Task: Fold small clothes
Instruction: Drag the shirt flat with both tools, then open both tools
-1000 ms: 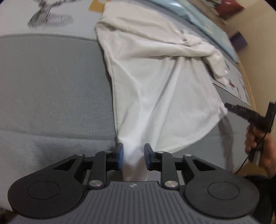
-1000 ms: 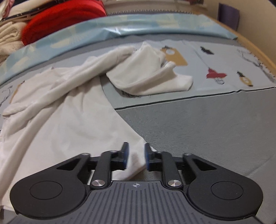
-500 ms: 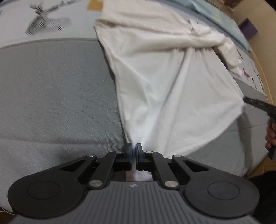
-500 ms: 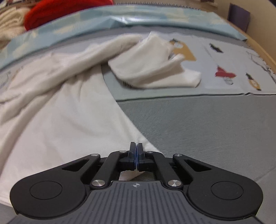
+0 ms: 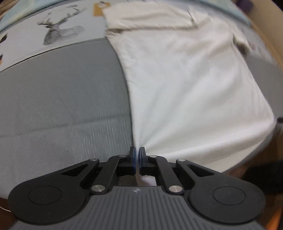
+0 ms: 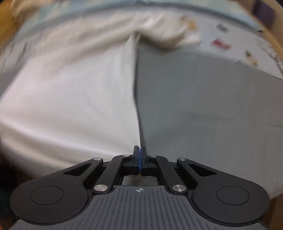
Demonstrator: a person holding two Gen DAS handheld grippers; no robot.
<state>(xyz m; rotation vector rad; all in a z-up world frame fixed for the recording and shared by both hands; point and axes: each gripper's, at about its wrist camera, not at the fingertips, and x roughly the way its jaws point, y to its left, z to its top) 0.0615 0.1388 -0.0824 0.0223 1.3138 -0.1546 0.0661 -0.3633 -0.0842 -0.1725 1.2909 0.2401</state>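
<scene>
Grey bedcover (image 5: 61, 99), deer print (image 5: 58, 33); both grippers' fingers (image 5: 132, 155) pinching white shirt (image 5: 185, 85) corners.

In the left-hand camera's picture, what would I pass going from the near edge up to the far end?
left gripper, shut on a corner of the white shirt → white shirt spread over the grey bedcover → the shirt's folded-over top part → light blue strip at the far edge.

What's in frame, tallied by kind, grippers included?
Grippers: 2, left gripper and right gripper, each shut on a corner of the shirt
White shirt: 1
Grey bed cover: 1
Total: 4
</scene>
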